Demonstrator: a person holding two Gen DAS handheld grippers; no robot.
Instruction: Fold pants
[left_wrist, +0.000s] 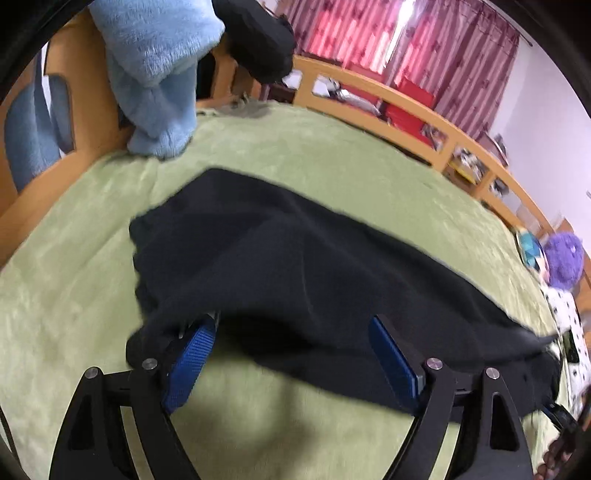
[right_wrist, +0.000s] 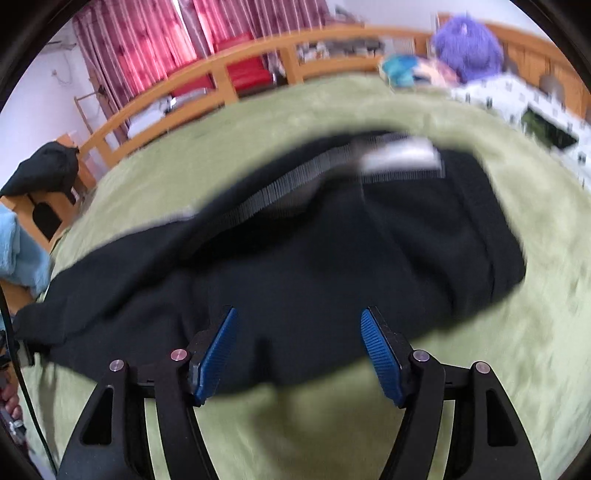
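Observation:
Black pants lie across a green bed cover. In the right wrist view the pants show a grey ribbed waistband with a white label at the far side. My left gripper is open at the pants' near edge; a fold of black cloth drapes over its left finger. My right gripper is open, its blue pads spread above the near edge of the pants, holding nothing.
A wooden bed rail runs along the far side, with red curtains behind. Light blue fleece and a black garment hang at the left. A purple plush toy and a spotted white cloth lie at the right.

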